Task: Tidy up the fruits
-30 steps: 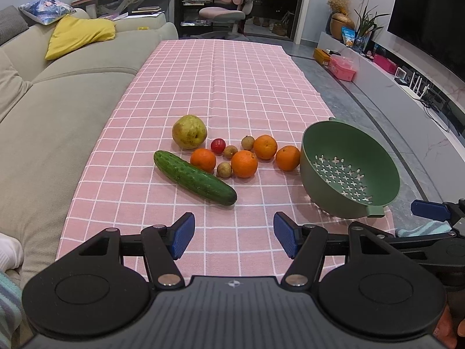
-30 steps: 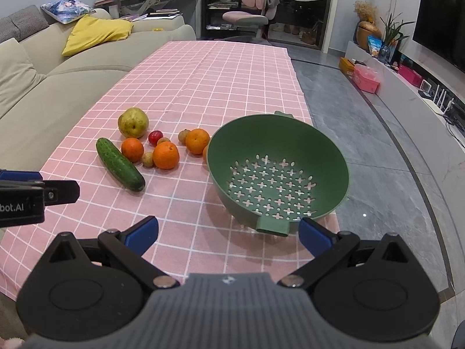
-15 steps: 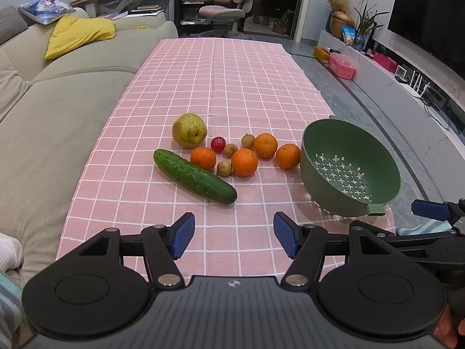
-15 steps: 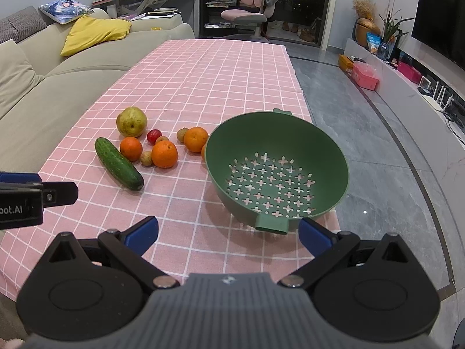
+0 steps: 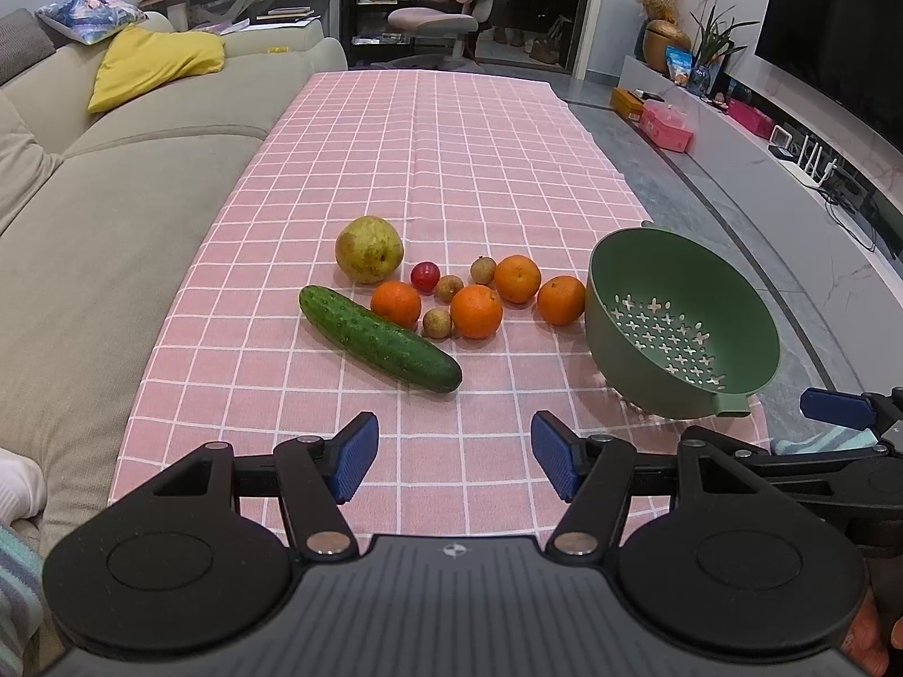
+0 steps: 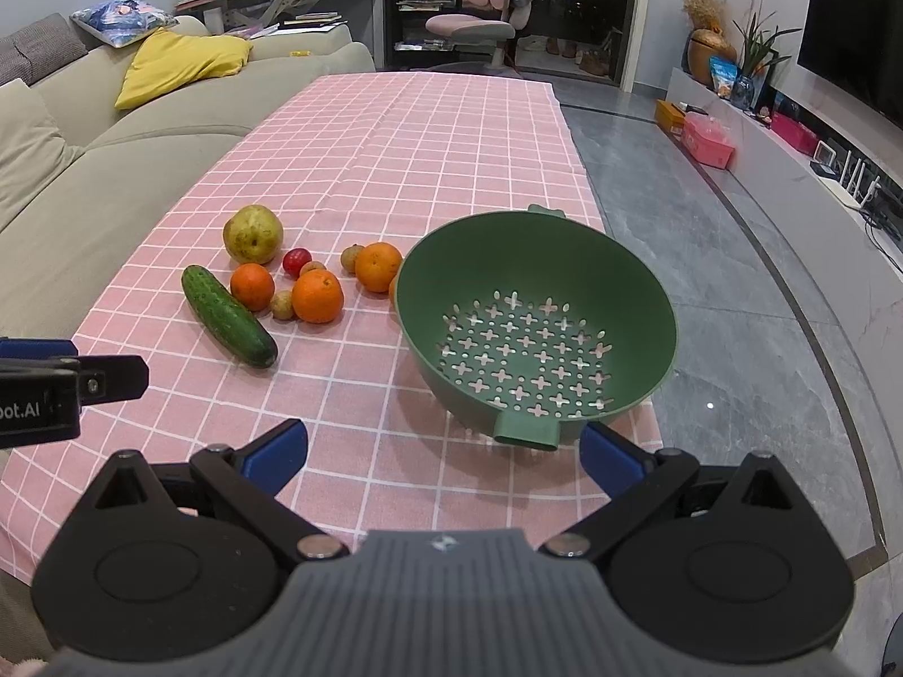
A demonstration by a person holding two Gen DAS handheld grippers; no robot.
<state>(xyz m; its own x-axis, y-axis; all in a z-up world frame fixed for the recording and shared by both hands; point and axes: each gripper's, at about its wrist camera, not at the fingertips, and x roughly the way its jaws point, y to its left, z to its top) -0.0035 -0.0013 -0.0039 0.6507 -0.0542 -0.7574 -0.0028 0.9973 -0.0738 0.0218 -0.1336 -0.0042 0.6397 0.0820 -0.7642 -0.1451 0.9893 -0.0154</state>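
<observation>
On the pink checked tabletop [image 5: 451, 169] the fruits lie in a group: a pear [image 5: 369, 249], four oranges [image 5: 476, 311] and some small fruits, just beside a cucumber [image 5: 379, 338]. The green colander [image 6: 536, 327] stands right of them, empty. The left gripper [image 5: 448, 454] and the right gripper [image 6: 443, 451] hang near, jaws spread, holding nothing.

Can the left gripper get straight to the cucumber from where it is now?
Probably yes. The left gripper is open and empty, and the cucumber lies just ahead of it on bare pink cloth, the nearest item. The oranges sit behind it, the green colander off to the right.
</observation>
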